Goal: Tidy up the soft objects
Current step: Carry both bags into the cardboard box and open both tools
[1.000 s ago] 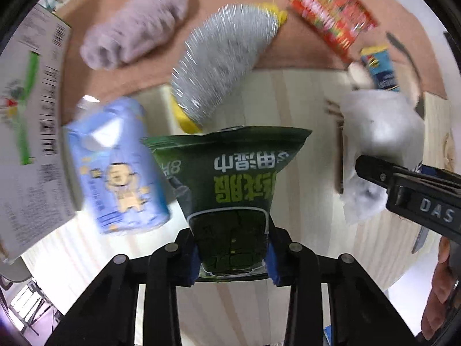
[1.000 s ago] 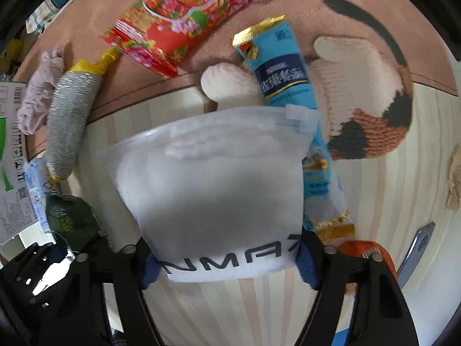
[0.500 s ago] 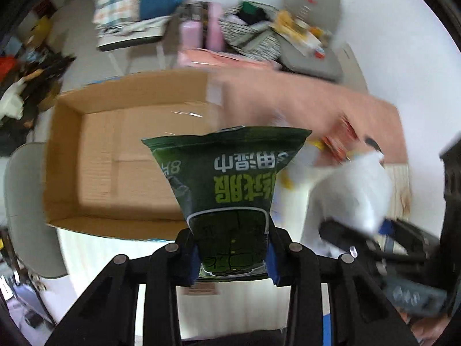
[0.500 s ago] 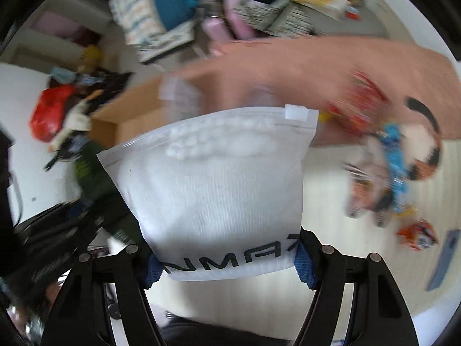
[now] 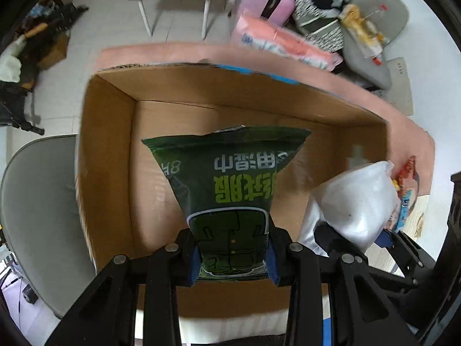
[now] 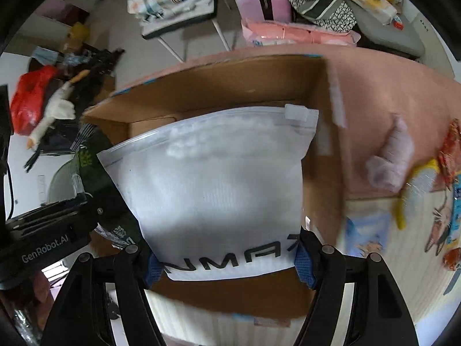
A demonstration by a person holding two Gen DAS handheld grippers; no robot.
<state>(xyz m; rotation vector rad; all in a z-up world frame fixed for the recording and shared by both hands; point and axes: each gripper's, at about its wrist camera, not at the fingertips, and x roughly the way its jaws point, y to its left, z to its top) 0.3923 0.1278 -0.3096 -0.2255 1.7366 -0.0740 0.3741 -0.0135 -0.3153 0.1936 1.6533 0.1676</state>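
left claw (image 5: 232,255): clamped on the dark green foil wipes pouch (image 5: 227,190), hanging over the open brown cardboard box (image 5: 109,155)
right claw (image 6: 227,262): gripping the white zip-top plastic bag (image 6: 213,184), right above that same box

wooden table (image 6: 403,288), pink cloth (image 6: 374,86), cardboard box (image 5: 109,173) on it

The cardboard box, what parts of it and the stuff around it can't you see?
- Cardboard box floor, left wrist view: middle hidden behind the green pouch.
- Box inside, right wrist view: mostly covered by the white zip bag.
- Things on the pink mat, right wrist view: too blurred to name.
- Green pouch's small print: too small to read.
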